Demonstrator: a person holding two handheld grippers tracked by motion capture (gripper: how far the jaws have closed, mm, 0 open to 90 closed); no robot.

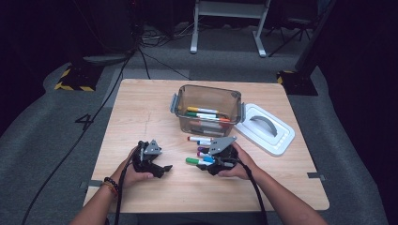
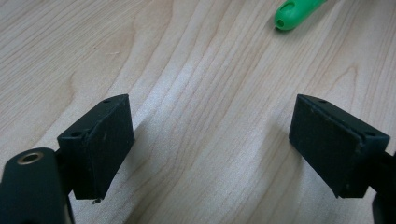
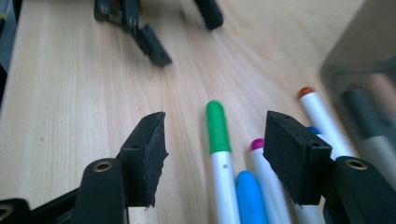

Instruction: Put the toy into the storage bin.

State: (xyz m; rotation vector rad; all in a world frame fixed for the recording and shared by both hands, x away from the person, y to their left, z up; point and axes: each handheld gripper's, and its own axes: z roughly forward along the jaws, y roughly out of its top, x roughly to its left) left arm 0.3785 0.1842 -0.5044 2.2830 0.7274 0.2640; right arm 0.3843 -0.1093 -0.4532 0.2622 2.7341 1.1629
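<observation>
green marker (image 3: 218,135): lying flat on the wooden table (image 1: 141,108), leftmost of the loose pens in front of the bin; long axis running left-right across the table in the high view, green cap pointing at the left gripper, white barrel trailing toward the right gripper.
green marker, right gripper view: lying between the two jaws, cap end pointing away from the camera, barrel running back under the gripper; pads not touching it.
right gripper (image 3: 212,156): sitting low over the pen cluster, jaws standing about half open, gripping nothing.
left gripper (image 2: 210,140): resting low over bare wood left of the markers, jaws spread wide, nothing between them; green cap tip lying beyond and to the right of its jaws in its own view, well apart.
blue marker (image 3: 250,196): lying just beside the green one, roughly parallel, blue end near the camera.
magenta-capped marker (image 3: 266,163): lying next over, partly behind the right-hand jaw.
orange-capped marker (image 3: 320,114): lying outside the right-hand jaw, nearest the bin.
clear bin (image 1: 180,101): standing behind the loose pens, holding more markers, lying mostly left-right.
white lid (image 1: 281,138): lying flat right of the bin, touching or almost touching its corner, handle up.
</observation>
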